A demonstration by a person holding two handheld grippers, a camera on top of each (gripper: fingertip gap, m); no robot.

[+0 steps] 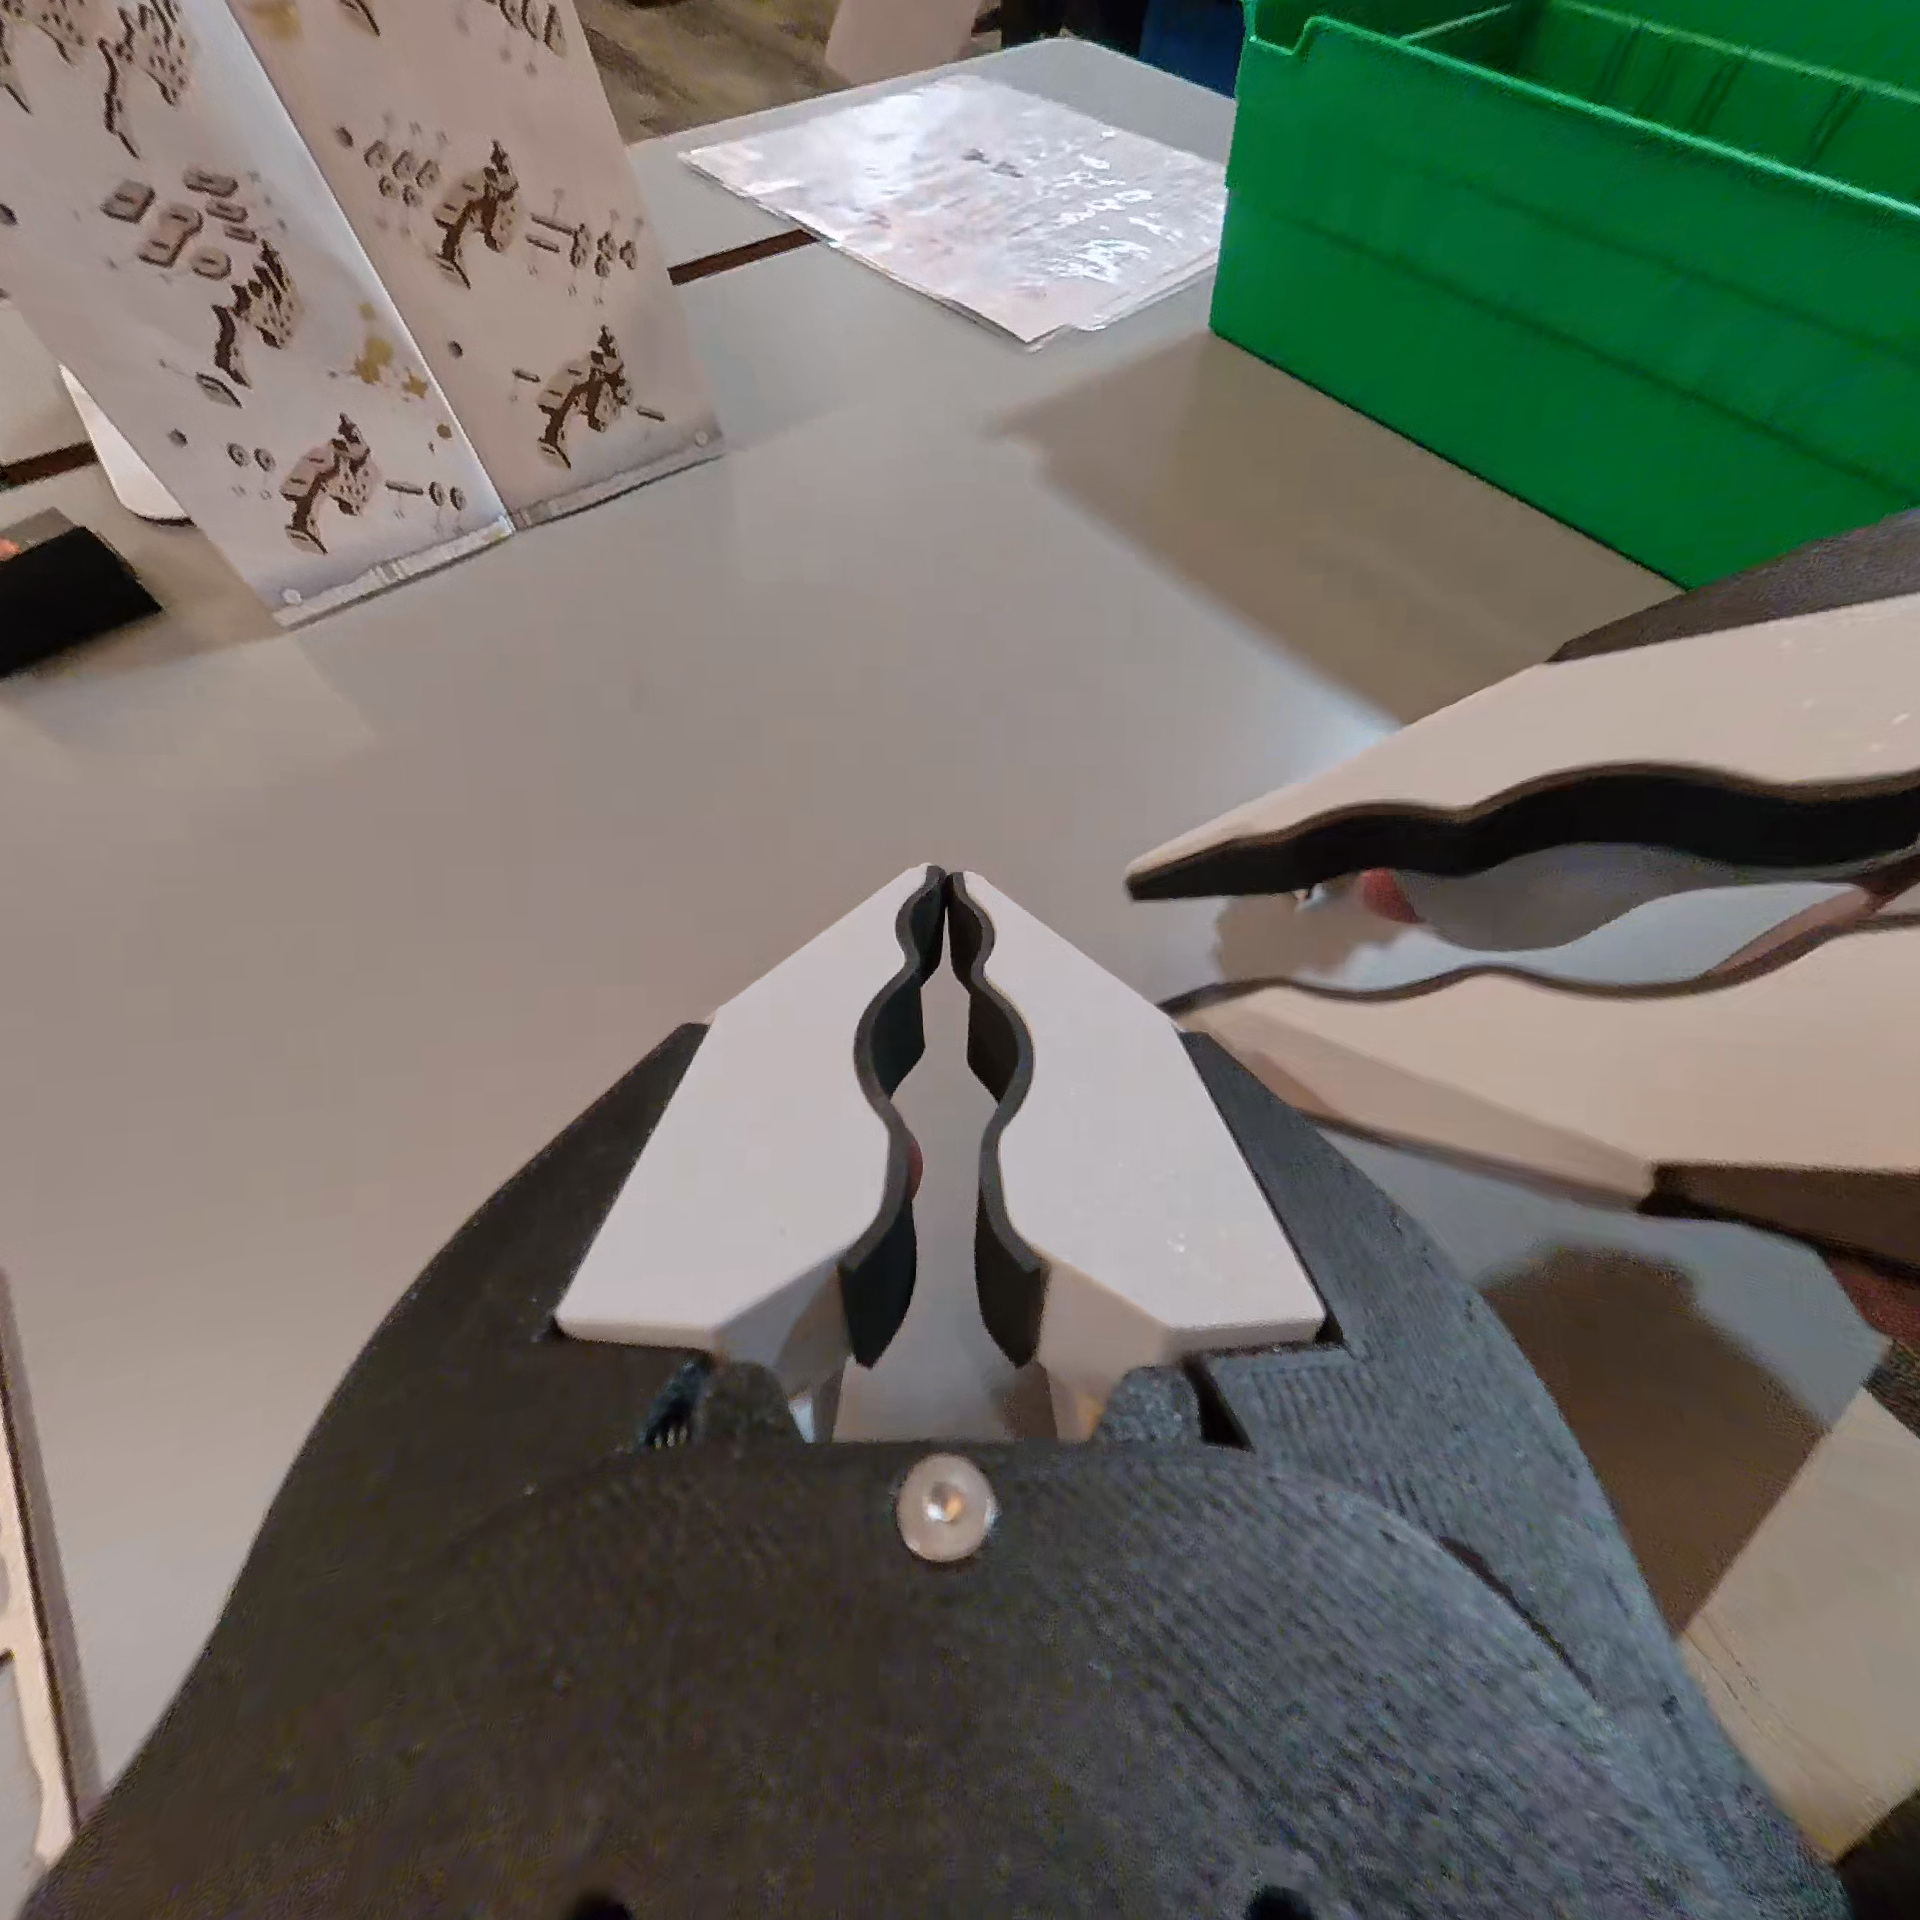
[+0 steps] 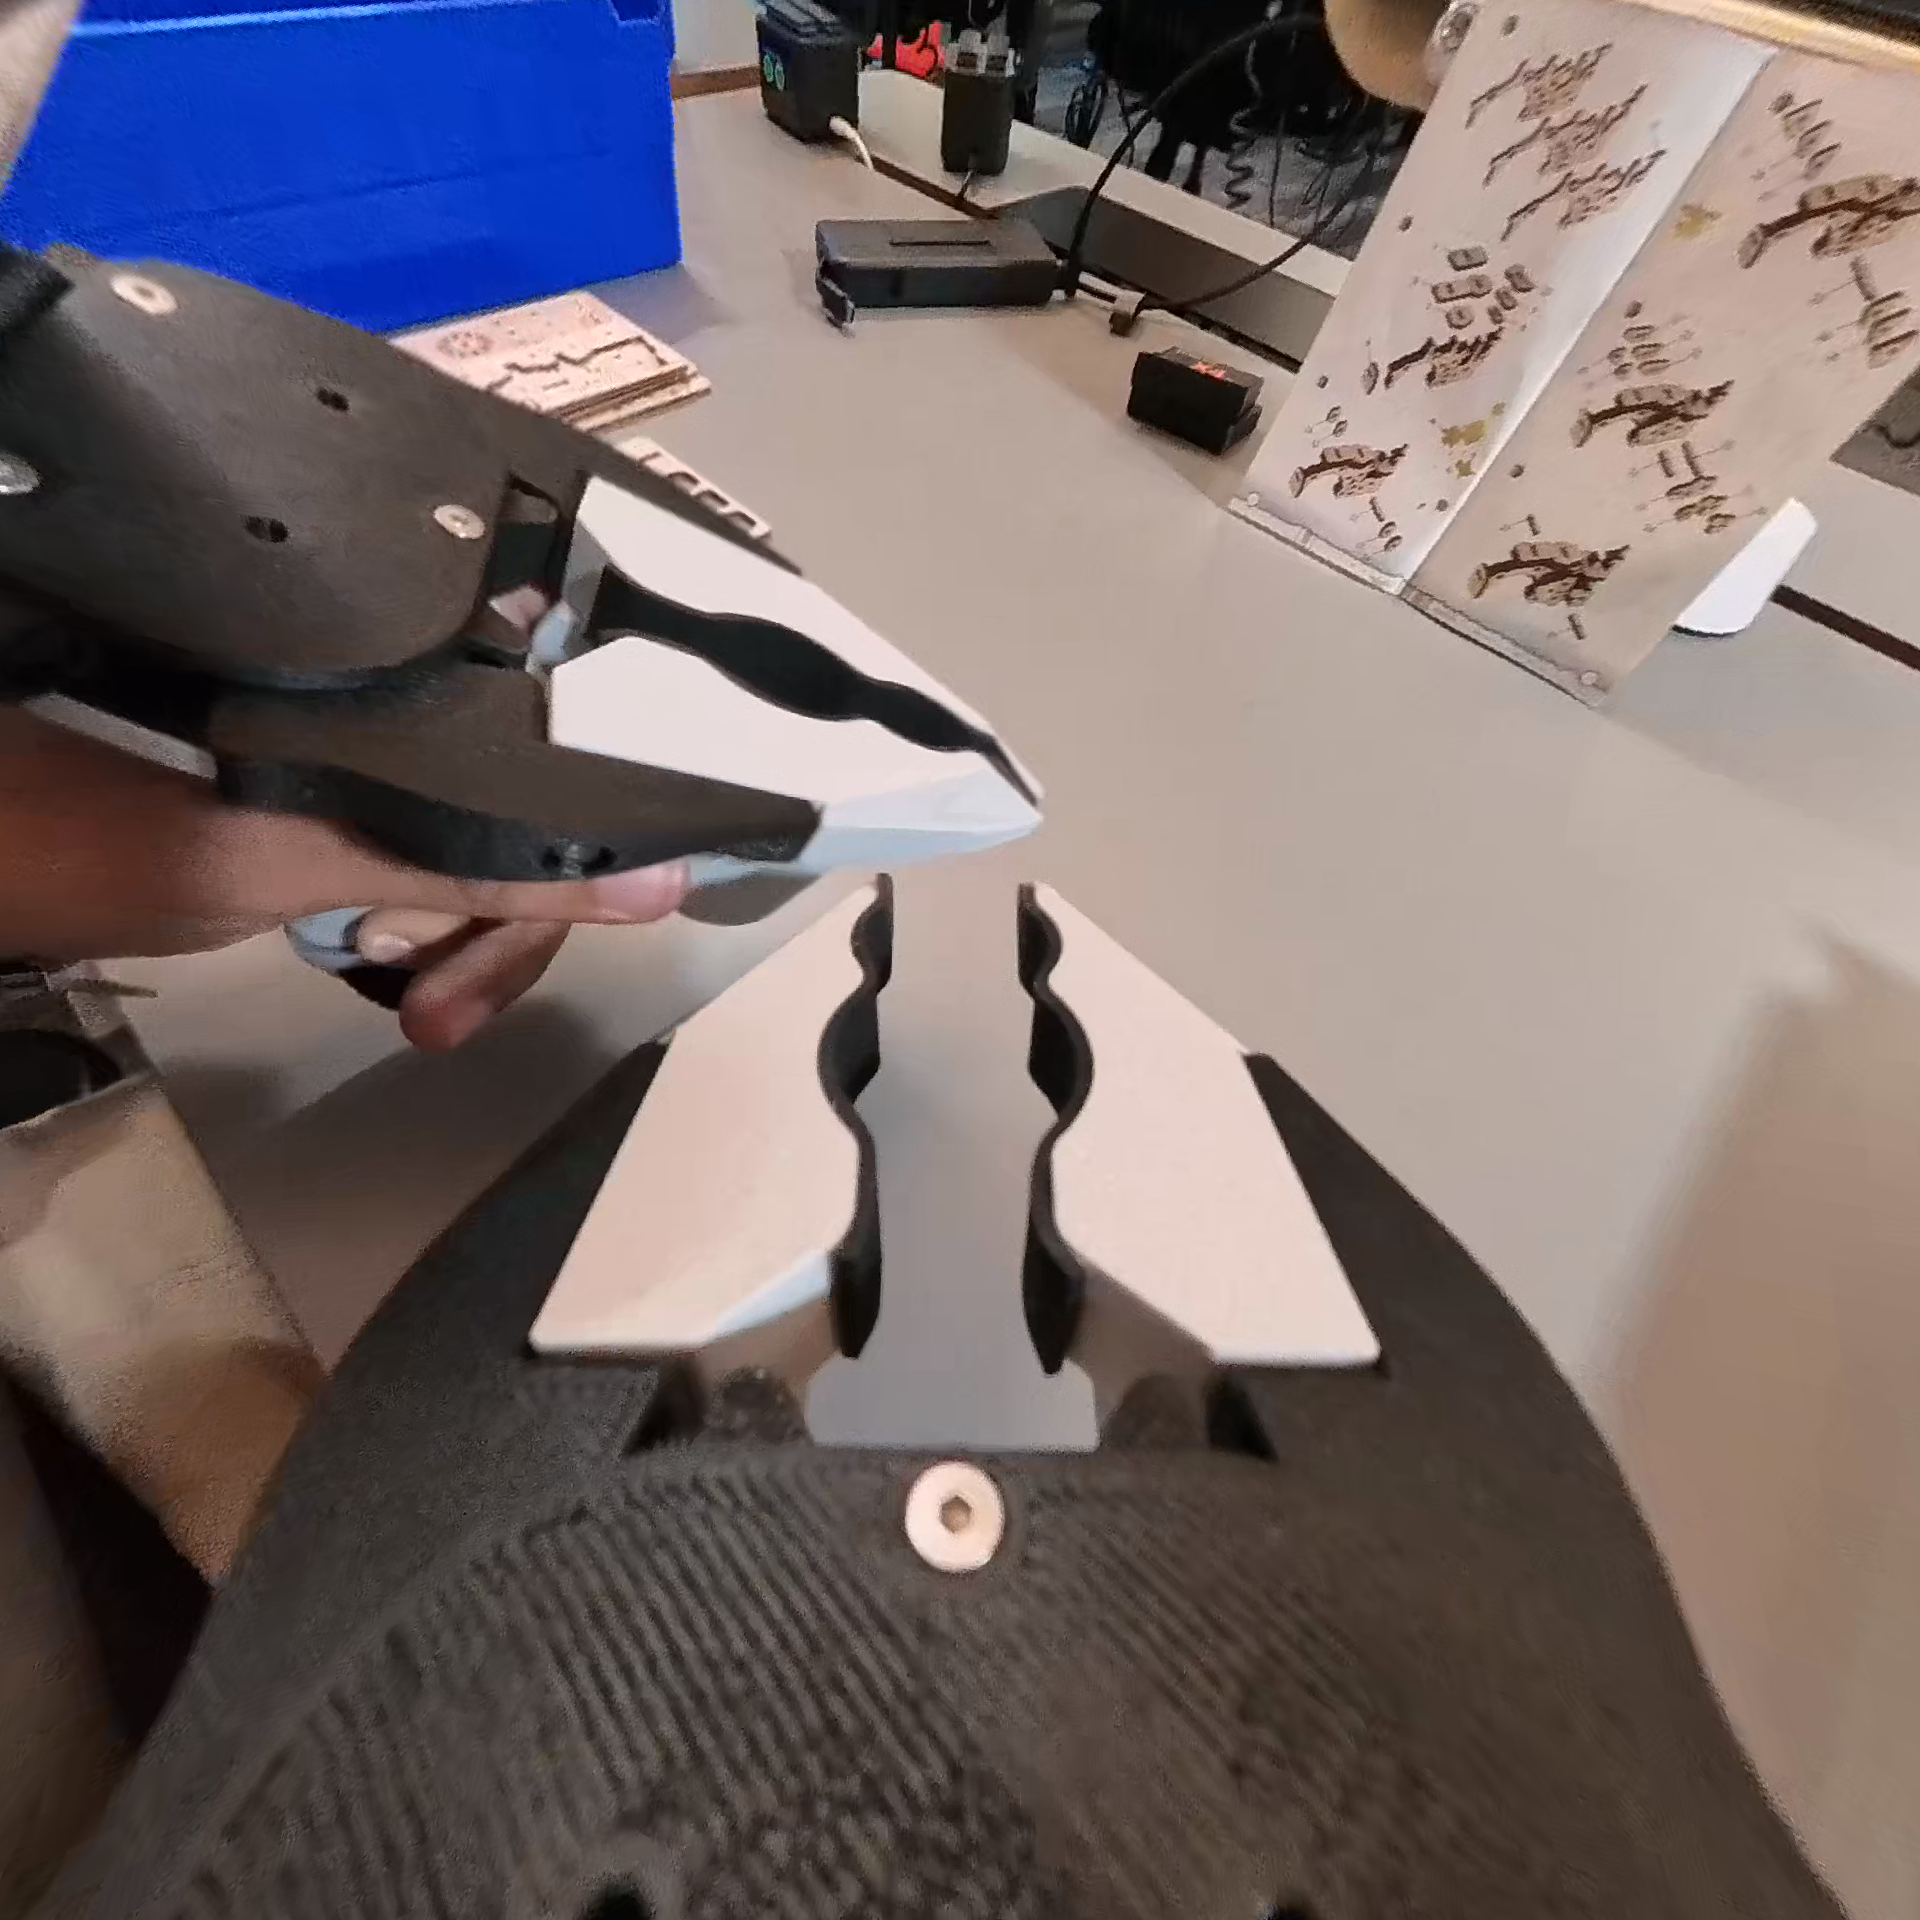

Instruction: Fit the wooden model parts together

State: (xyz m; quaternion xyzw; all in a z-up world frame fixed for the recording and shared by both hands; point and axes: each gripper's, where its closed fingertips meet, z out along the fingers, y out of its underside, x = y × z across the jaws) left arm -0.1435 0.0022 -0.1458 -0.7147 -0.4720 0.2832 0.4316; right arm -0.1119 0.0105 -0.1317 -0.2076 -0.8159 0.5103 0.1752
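Note:
My left gripper [image 1: 948,881] is shut with its tips touching and nothing between them, held above the grey table [image 1: 582,748]. It also shows in the right wrist view [image 2: 1023,808], held by a hand [image 2: 499,935]. My right gripper [image 2: 954,888] is open and empty, just below and beside the left one's tip. It also shows in the left wrist view [image 1: 1158,940] at the right. A stack of laser-cut wooden sheets [image 2: 566,358] lies at the far left of the table, away from both grippers. No loose wooden part is in either gripper.
Printed assembly sheets on a stand [image 1: 364,312] stand at the back, also seen in the right wrist view [image 2: 1558,364]. A green bin [image 1: 1610,270], a blue bin [image 2: 364,156], a clear plastic bag [image 1: 987,197] and black devices [image 2: 935,260] [image 2: 1195,395] line the table's edges. The grippers are tip to tip, or close to it.

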